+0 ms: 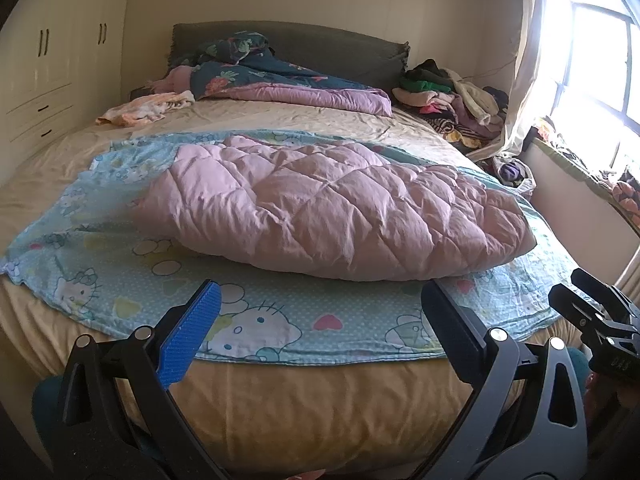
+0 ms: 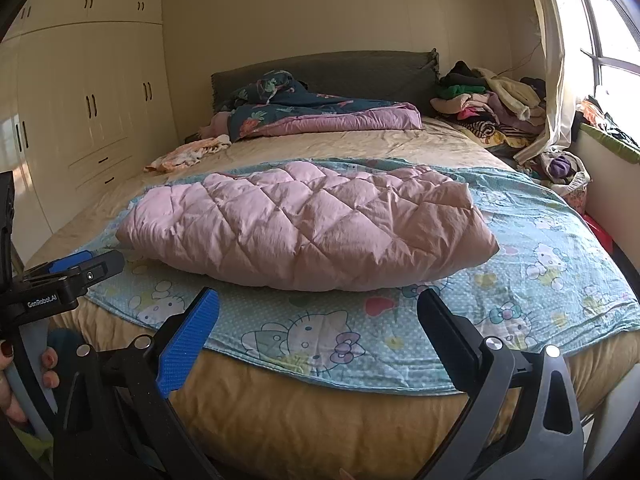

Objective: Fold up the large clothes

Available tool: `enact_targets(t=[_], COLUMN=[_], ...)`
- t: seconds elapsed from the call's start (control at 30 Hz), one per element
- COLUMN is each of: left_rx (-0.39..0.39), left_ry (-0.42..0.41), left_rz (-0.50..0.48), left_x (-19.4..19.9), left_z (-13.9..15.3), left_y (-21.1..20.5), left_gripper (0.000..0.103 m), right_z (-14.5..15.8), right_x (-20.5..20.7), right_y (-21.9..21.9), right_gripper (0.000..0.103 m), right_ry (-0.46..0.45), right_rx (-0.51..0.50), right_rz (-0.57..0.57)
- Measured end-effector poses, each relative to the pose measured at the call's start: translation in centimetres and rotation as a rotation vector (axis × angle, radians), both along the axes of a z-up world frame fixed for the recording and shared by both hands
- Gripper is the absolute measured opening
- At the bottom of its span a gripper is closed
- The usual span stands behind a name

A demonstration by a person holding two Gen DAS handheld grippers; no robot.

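Note:
A pink quilted garment (image 1: 332, 208) (image 2: 308, 228), puffy and folded over, lies across a light blue cartoon-print sheet (image 1: 280, 320) (image 2: 520, 280) spread on the bed. My left gripper (image 1: 320, 312) hovers open just before the bed's near edge, nothing between its fingers. My right gripper (image 2: 318, 316) is likewise open and empty, also short of the sheet's front hem. In the left wrist view the right gripper (image 1: 596, 312) shows at the right edge. The right wrist view catches the left gripper (image 2: 68, 276) at the left, held by a hand (image 2: 24, 380).
A yellow bed (image 1: 320, 408) with a dark headboard (image 2: 340, 72) carries a floral and purple duvet (image 1: 288, 84) and a small peach cloth (image 1: 148, 108) at the back. A pile of clothes (image 2: 488, 108) sits back right near a curtain and window. Cream wardrobes (image 2: 92, 112) line the left.

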State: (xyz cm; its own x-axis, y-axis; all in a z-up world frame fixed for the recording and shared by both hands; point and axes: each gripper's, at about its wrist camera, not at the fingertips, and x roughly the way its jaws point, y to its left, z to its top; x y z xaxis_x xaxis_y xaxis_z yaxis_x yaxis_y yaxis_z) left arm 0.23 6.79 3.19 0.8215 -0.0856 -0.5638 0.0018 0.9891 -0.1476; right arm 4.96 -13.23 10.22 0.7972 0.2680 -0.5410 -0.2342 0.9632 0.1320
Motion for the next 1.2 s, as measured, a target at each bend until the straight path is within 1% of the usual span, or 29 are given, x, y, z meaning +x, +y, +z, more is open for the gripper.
enact_targets(t=[1.2], left_rx=[0.010], left_ry=[0.001], left_rz=[0.011], left_x=[0.00], left_z=[0.41], left_y=[0.23], left_gripper=[0.094], right_z=[0.20], right_x=[-0.03], right_y=[0.19], right_gripper=[0.099], right_ry=[-0.006], right_rx=[0.001], right_rz=[0.017])
